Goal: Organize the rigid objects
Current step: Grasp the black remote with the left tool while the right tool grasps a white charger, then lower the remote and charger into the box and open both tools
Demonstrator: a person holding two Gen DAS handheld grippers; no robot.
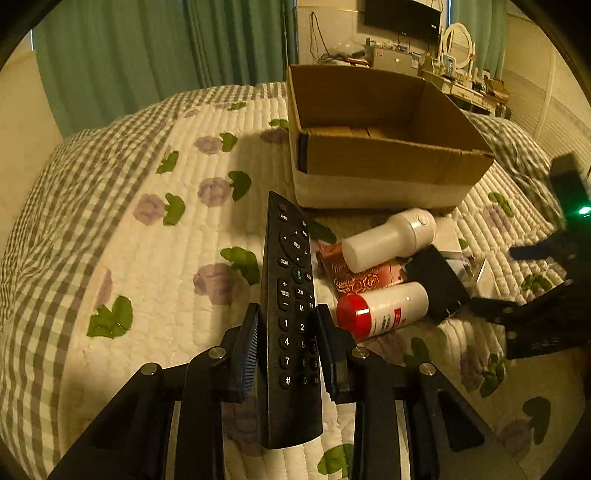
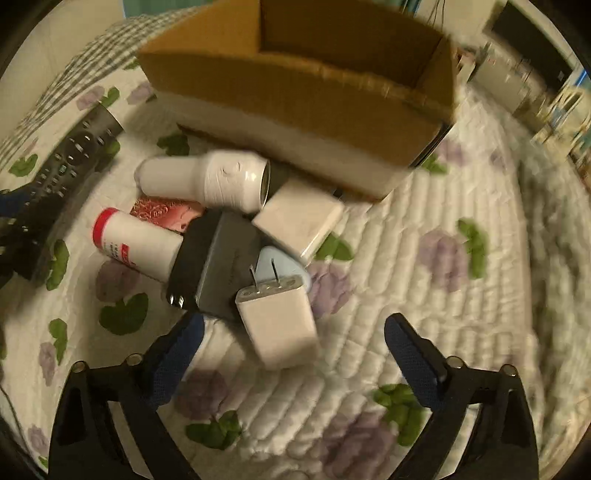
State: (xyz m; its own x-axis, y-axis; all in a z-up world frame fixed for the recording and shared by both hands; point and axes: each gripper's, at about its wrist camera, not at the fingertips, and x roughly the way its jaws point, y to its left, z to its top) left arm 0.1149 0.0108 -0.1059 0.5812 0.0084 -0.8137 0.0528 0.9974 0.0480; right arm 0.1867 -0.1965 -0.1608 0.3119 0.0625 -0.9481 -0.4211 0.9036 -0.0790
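Note:
My left gripper (image 1: 286, 317) is shut on a black remote control (image 1: 290, 295) and holds it above the quilt, its top end toward the open cardboard box (image 1: 391, 162). The remote also shows in the right wrist view (image 2: 66, 166). My right gripper (image 2: 293, 332) is open and empty, its jaws on either side of a white plug charger (image 2: 277, 321). It appears in the left wrist view (image 1: 532, 295). Past the charger lie a black case (image 2: 218, 266), a red-capped white bottle (image 2: 136, 243), a white bottle (image 2: 207, 181), a white block (image 2: 299, 218) and a red patterned box (image 2: 162, 212).
The cardboard box (image 2: 306, 99) stands on the flowered quilt (image 1: 147, 229) just behind the pile. Green curtains (image 1: 155, 48) hang behind the bed. A cluttered dresser (image 1: 443, 70) and a dark screen (image 1: 402, 16) stand at the far right.

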